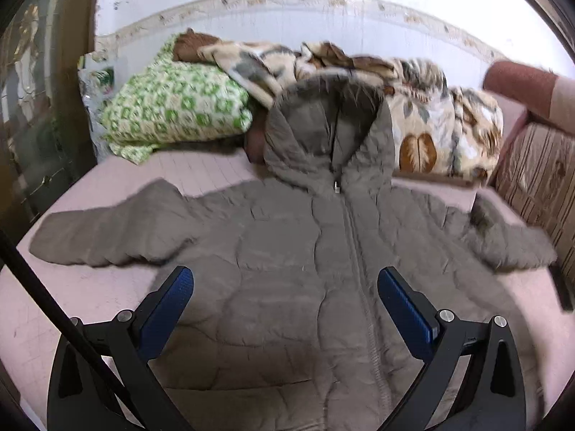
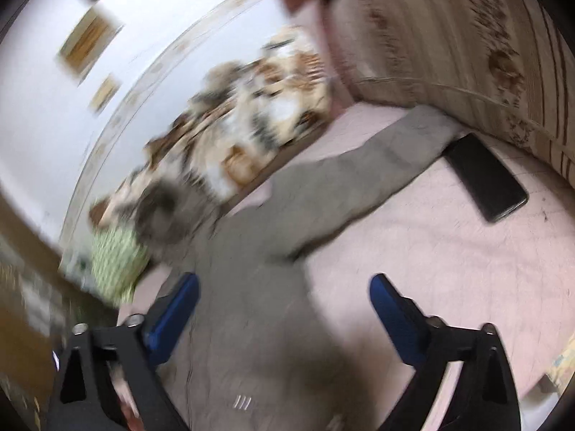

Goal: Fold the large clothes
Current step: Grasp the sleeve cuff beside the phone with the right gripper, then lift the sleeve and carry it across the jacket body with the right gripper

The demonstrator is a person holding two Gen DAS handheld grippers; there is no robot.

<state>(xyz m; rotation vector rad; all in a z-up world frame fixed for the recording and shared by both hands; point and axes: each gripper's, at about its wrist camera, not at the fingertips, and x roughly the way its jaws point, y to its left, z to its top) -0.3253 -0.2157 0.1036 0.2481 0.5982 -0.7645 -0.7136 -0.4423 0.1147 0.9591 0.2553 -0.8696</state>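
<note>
A grey-brown quilted hooded jacket (image 1: 287, 237) lies front up on the pink bed sheet (image 1: 90, 287), zipped, both sleeves spread out, its hood (image 1: 327, 129) resting against the bedding. My left gripper (image 1: 285, 280) is open and empty, hovering above the jacket's lower body. In the blurred right wrist view the jacket (image 2: 258, 258) lies below, its right sleeve (image 2: 388, 158) reaching toward the headboard. My right gripper (image 2: 284, 287) is open and empty above the jacket's right side.
A green patterned quilt (image 1: 172, 107) and a leaf-print blanket (image 1: 431, 107) are piled behind the hood. A black phone (image 2: 485, 176) lies on the sheet beside the right cuff. A striped padded headboard (image 1: 539, 183) bounds the right. A dark wooden frame (image 1: 54, 89) stands left.
</note>
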